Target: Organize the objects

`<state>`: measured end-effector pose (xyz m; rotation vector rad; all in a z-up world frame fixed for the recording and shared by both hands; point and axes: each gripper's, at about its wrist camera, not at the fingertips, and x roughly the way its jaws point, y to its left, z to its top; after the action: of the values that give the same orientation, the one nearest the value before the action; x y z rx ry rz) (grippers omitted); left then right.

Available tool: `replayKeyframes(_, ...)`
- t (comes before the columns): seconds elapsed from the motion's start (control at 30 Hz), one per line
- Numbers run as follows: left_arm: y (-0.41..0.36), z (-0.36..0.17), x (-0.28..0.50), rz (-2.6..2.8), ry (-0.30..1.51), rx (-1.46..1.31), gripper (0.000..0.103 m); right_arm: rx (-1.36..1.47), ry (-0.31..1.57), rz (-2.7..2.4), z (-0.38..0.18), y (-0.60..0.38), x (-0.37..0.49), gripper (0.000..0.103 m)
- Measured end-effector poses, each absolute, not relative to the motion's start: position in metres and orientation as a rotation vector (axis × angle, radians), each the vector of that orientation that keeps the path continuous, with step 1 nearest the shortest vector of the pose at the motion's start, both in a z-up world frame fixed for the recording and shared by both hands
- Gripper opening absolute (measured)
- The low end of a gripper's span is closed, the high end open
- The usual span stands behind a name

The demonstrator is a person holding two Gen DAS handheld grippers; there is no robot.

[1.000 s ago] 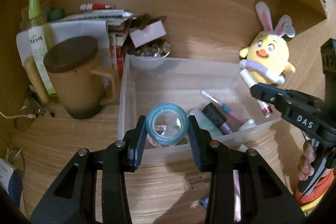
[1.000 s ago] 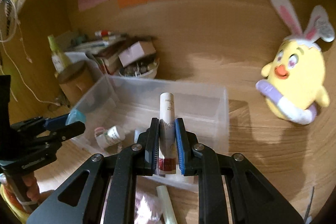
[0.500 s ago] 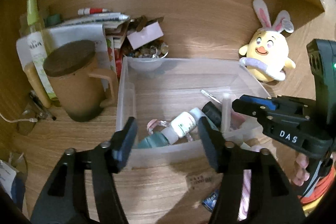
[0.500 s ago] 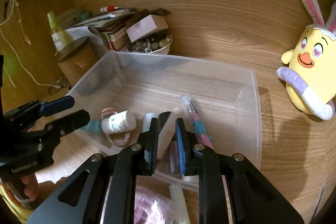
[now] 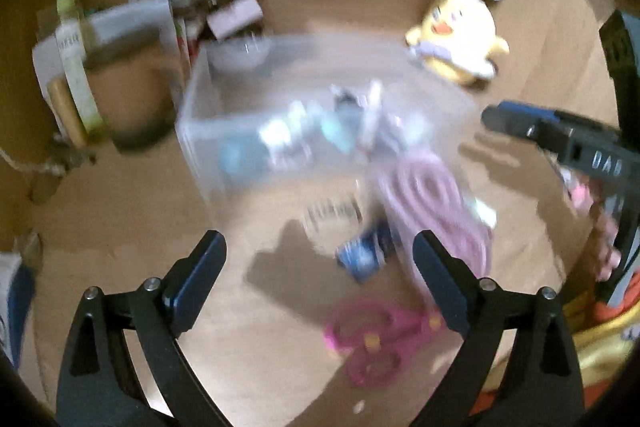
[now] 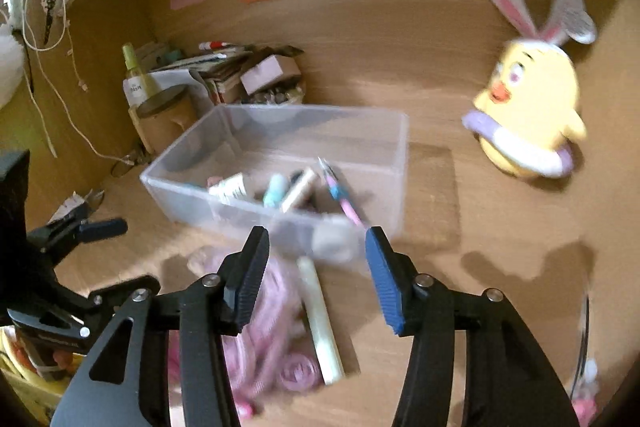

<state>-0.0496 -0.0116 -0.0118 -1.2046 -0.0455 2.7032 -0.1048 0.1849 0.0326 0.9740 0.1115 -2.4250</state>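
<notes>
Clear plastic bin [image 6: 280,147] sits on the wooden worktop [image 6: 500,227], and it's got a small pile of stuff along its near wall: a little white bottle [image 6: 230,187], a pale teal tube [image 6: 274,193], a cream tube [image 6: 300,189] and a pink pen [image 6: 340,197] lying at an angle. Left tool [image 5: 320,267] has nothing between its fingers and its jaws are spreading, pretty much wide apart already, hanging over the bare wood just in front of the bin. Right tool [image 6: 316,267] is empty too, jaws opening, roughly half spread, with the near wall of the bin right ahead of its tips. Left wrist view is really smeared, so the bin contents are mush there, but you can make out a coiled pink cable [image 5: 432,203] just in front of the bin, a small blue packet [image 5: 366,255] beside it, and pink scissors [image 5: 376,343] nearer the camera. From the right wrist view a pale stick [image 6: 320,319] lies on the worktop beside that pink cable, below the tool. Yellow chick plush with bunny ears [image 6: 528,115] stands off to the right of the bin, well apart from it. Brown lidded mug [image 6: 164,115] and a heap of papers and boxes [image 6: 240,71] are behind the bin on the left.
</notes>
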Motion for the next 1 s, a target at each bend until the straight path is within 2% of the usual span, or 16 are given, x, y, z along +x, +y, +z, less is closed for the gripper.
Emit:
replayKeyframes(0.27, 0.004, -0.044, -0.024, 2.592, -0.067, -1.304, 0.095, 1.132, 0.105, -2.402, -0.006, 0.204, -0.100, 0.047)
replayKeyframes(0.53, 0.038, -0.049, -0.017, 2.549, 0.120, -1.249, 0.095, 1.206, 0.155, -2.361, -0.029, 0.187, -0.111, 0.046)
replayKeyframes(0.63, 0.036, -0.051, -0.011, 2.558, 0.151, -1.228, 0.094, 1.218, 0.185, -2.357, -0.034, 0.183, -0.113, 0.029)
replayKeyframes(0.67, 0.035, -0.051, -0.009, 2.562, 0.149, -1.223, 0.091, 1.218, 0.188, -2.358, -0.035, 0.183, -0.113, 0.023)
replayKeyframes(0.87, 0.022, -0.049, 0.003, 2.614, 0.141, -1.209, 0.069, 1.185, 0.220, -2.402, -0.035, 0.187, -0.105, 0.019)
replayKeyframes(1.0, 0.005, -0.046, 0.011, 2.669, 0.099, -1.238, 0.060, 1.188, 0.210, -2.425, -0.034, 0.195, -0.101, 0.016)
